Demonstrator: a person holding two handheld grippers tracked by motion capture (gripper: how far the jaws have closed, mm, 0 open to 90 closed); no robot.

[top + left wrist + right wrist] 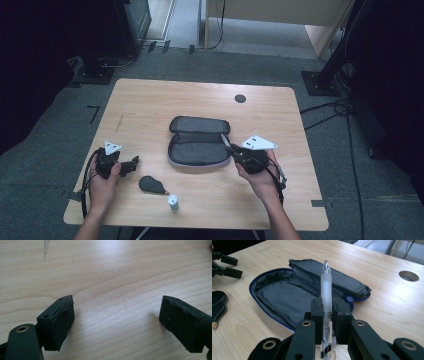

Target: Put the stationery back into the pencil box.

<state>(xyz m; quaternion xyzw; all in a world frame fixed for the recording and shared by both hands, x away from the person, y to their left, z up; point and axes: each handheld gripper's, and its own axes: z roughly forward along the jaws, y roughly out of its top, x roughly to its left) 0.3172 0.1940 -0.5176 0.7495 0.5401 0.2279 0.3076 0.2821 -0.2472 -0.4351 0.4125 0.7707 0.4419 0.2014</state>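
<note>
The right gripper (327, 307) holds a frosted pen (326, 287) between its two black jaws, which are closed tight on the barrel. In the right gripper view the pen points forward and away from the gripper, with its clear tip above the open pencil case (287, 295). In the high view this gripper (235, 151) is at the right edge of the case (197, 142), and the pen (227, 143) reaches over that edge.

The pencil case is dark grey with a blue border. It lies unzipped in the middle of the wooden table (150, 100), its lid folded back to the far side, and the grey lining is visible inside.

The left gripper (131, 165) is low over the table, well apart from the case on its left. In the left gripper view its jaws stand wide apart, with nothing between them but bare wood (112, 277).

Between the two hands, near the front edge, lies a flat black object (151, 184), which I cannot identify. Just beside it, to the right, stands a small white bottle with a green band (173, 202). A round dark hole (240, 98) is in the table top, on the far side of the case.
</note>
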